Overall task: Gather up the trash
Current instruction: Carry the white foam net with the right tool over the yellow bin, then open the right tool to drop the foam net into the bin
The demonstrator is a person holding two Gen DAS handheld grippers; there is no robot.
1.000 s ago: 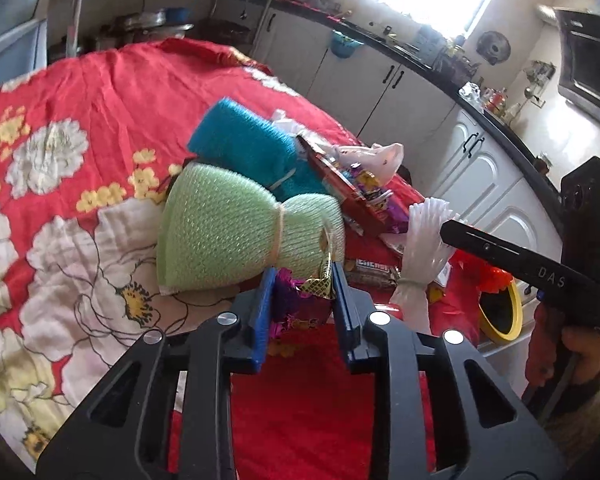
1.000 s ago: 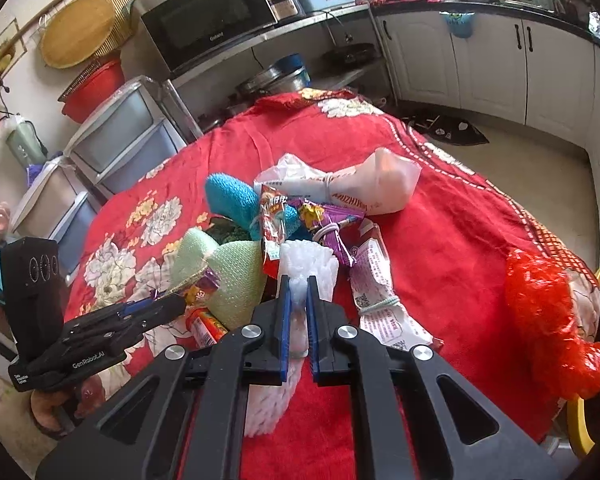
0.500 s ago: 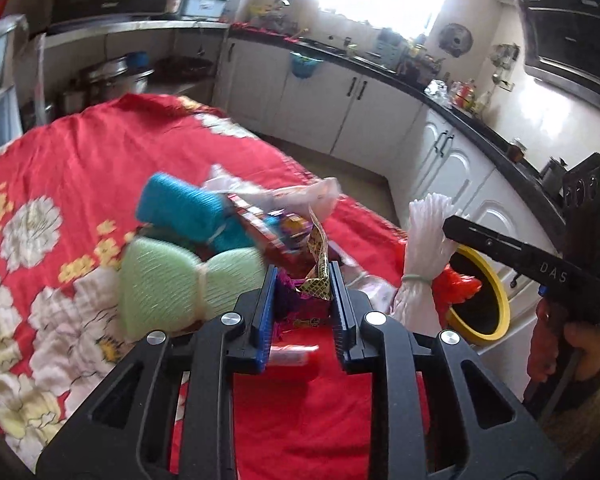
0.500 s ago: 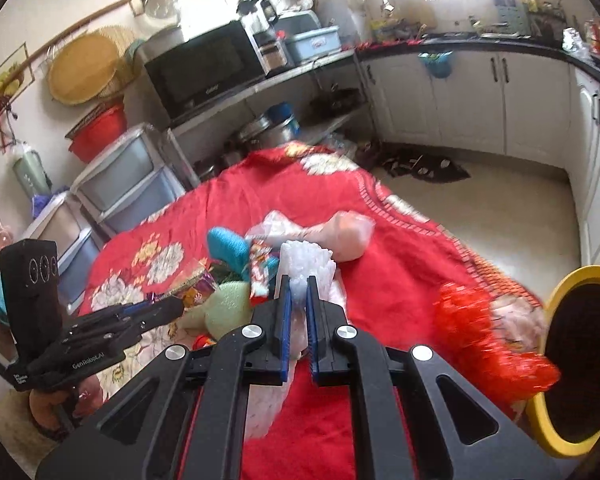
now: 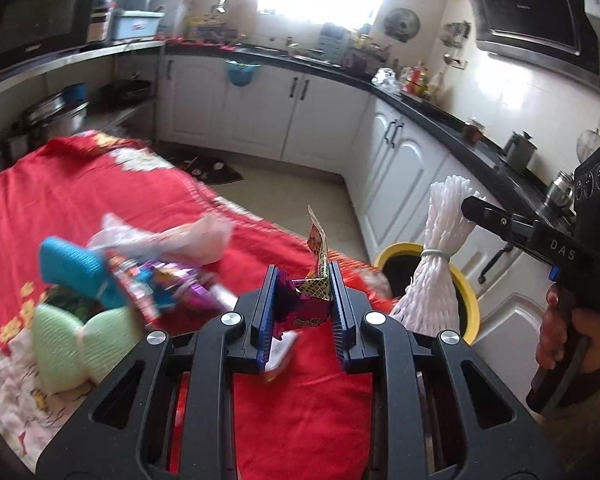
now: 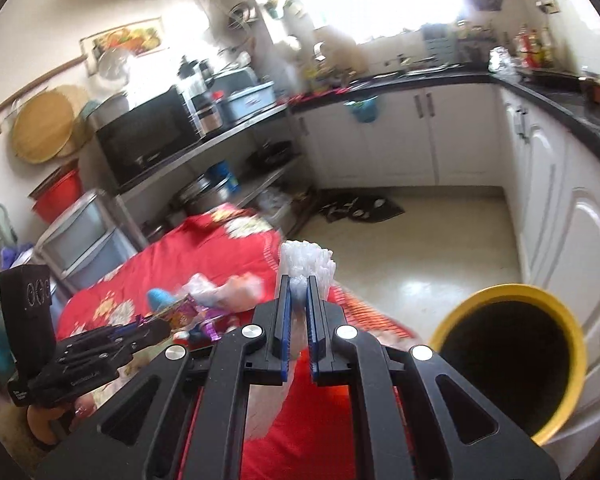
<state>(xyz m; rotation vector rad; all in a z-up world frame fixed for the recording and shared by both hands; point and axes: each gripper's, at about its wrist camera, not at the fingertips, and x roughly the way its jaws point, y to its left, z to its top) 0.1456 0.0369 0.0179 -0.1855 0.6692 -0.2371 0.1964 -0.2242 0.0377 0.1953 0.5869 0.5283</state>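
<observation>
Now both loads are lifted off the bench: left claw (image 5: 303, 309) clamps a wrapper (image 5: 305, 303), right claw (image 6: 298, 318) clamps foam netting (image 6: 306, 261), nearing the bin (image 6: 512, 360).

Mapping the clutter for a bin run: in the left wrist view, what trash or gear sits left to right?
Green foam net → blue foam net → crumpled candy wrapper in left gripper → white foam net → right gripper.
</observation>
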